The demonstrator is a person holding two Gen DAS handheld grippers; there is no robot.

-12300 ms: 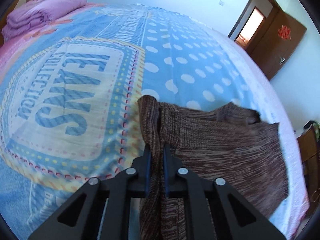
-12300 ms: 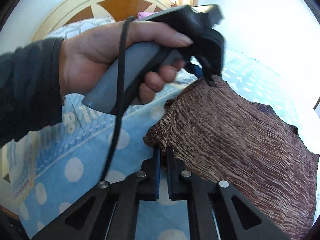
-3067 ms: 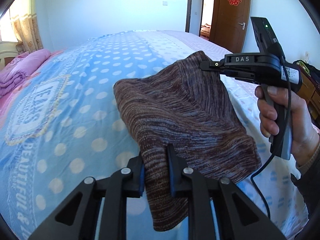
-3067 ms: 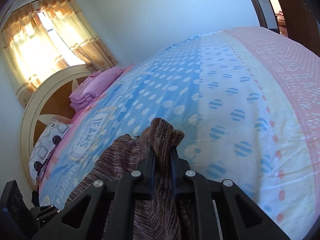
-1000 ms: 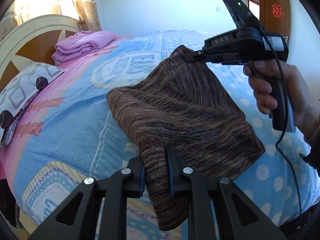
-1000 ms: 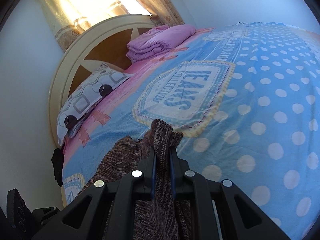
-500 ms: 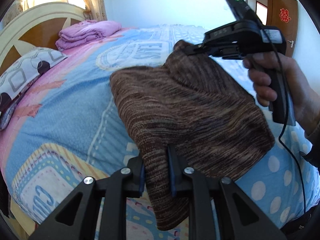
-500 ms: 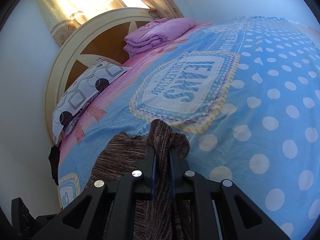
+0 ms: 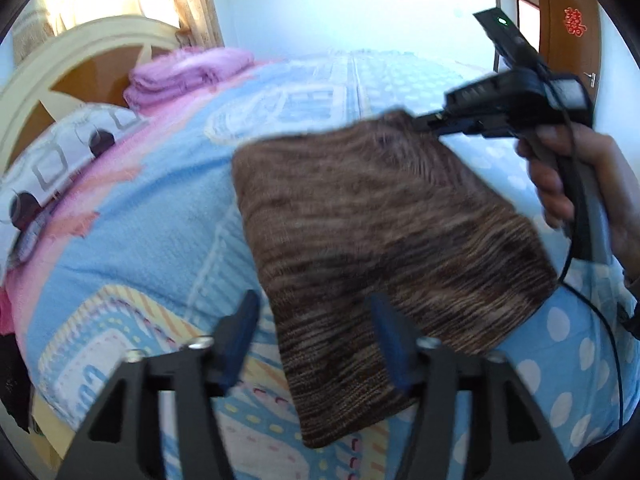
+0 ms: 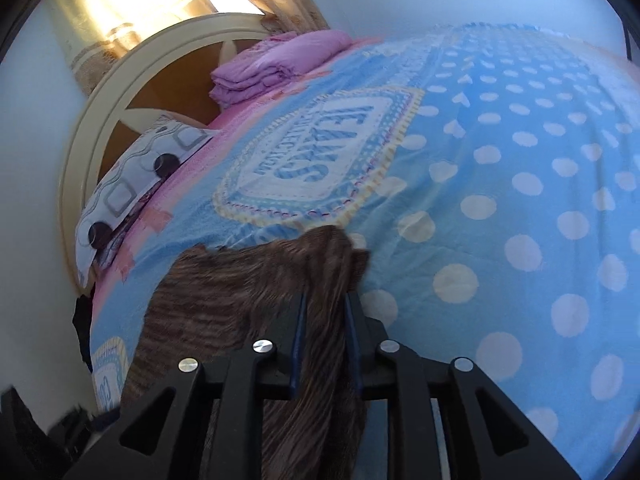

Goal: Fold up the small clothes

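While your right gripper (image 10: 323,320) fingers pinch its far corner for placement, brown knit garment (image 9: 384,248), folded, lies over bed (image 9: 168,224); left gripper (image 9: 316,336) fingers spread, released.

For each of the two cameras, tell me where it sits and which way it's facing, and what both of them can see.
Left wrist: sits on the left gripper, jaws open, facing across the bed toward the door; shows the brown knit garment, the right gripper and right hand.
Right wrist: sits on the right gripper, jaws shut on the garment, facing the headboard and curtains.
Shared: garment, bedspread, pillow, folded purple bedding.
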